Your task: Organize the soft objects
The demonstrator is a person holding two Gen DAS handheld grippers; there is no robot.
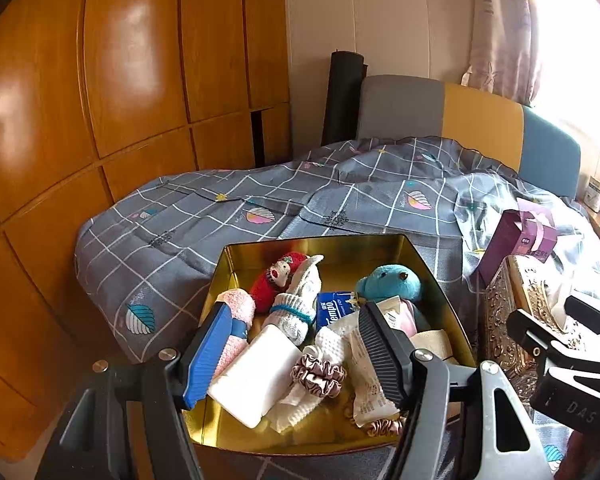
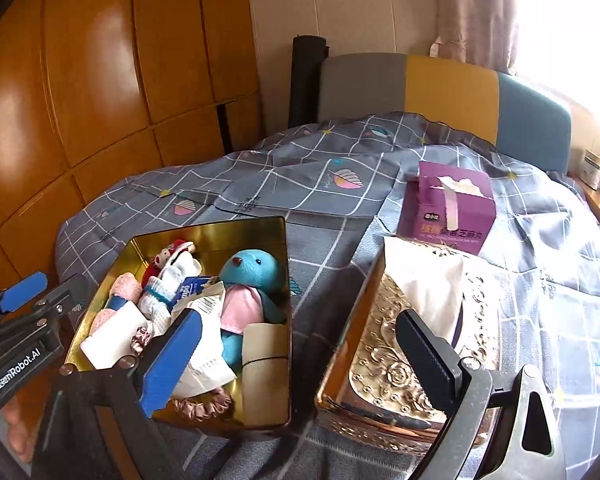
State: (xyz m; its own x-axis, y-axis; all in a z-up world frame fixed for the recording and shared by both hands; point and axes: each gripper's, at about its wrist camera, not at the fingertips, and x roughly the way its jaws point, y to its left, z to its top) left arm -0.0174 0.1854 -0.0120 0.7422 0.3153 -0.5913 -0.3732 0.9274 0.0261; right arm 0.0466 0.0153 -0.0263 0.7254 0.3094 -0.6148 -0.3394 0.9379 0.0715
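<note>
Since both jaws stand spread with nothing between them, neither hand-held gripper carries anything: the left hand-held gripper [image 1: 296, 356] hovers directly over the gold tin [image 1: 236, 252] on the bed [image 1: 172, 216], where the soft things sit, the blue bear [image 2: 252, 276] lying lengthwise along its right wall. Right hand-held gripper [image 2: 300, 364] straddles the gap between tin and ornate tissue box [image 2: 384, 364], with open quilt beyond.

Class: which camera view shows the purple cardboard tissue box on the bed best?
The right wrist view: the purple cardboard tissue box shows its whole front and torn top. The left wrist view catches it small and distorted near the edge.
</note>
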